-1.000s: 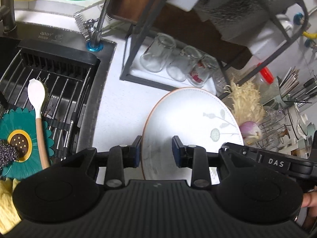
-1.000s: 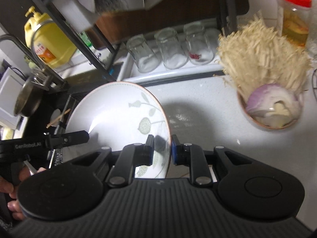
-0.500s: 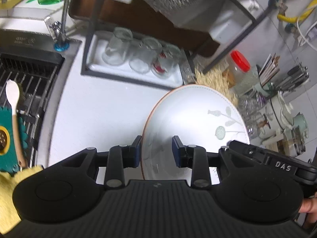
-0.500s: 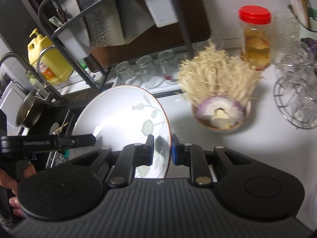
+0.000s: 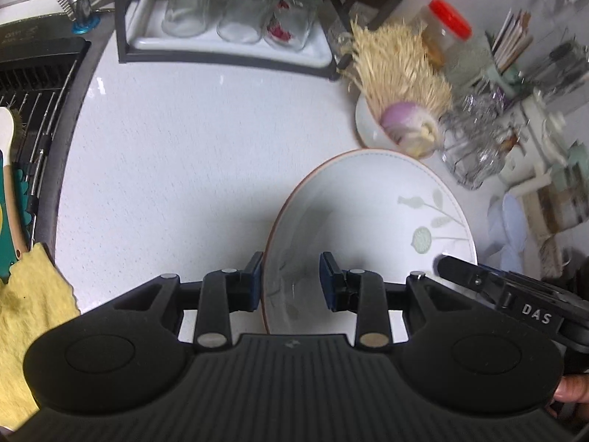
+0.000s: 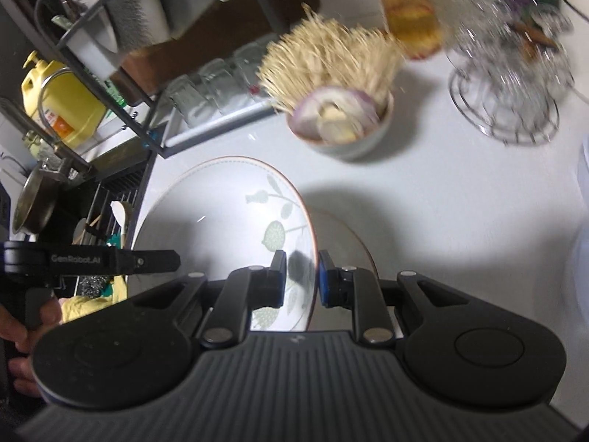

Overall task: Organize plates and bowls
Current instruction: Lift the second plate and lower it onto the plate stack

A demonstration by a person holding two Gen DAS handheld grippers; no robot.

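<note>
A white deep plate [image 5: 368, 221] with a brown rim and a green leaf pattern hangs tilted over the white counter, carried between both grippers. My left gripper [image 5: 291, 269] is shut on its left rim, one pad outside and one inside. My right gripper [image 6: 300, 269] is shut on the opposite rim of the same plate [image 6: 221, 213]. Each gripper's dark body shows at the far side of the plate in the other wrist view. Beyond the held plate, the rim of a second pale plate [image 6: 346, 235] shows low over the counter, mostly hidden.
A bowl of enoki mushrooms and cut onion [image 5: 397, 125] stands just beyond the plate. Upturned glasses [image 5: 235, 11] sit on a tray under a dark rack. The sink with its drain rack [image 5: 33, 84] lies left, a yellow cloth [image 5: 29, 313] beside it. A wire glass stand [image 6: 508, 84] is at right.
Both grippers have carried the plate to the right, away from the sink and along the counter toward the mushroom bowl. The grip on the plate is unchanged.
</note>
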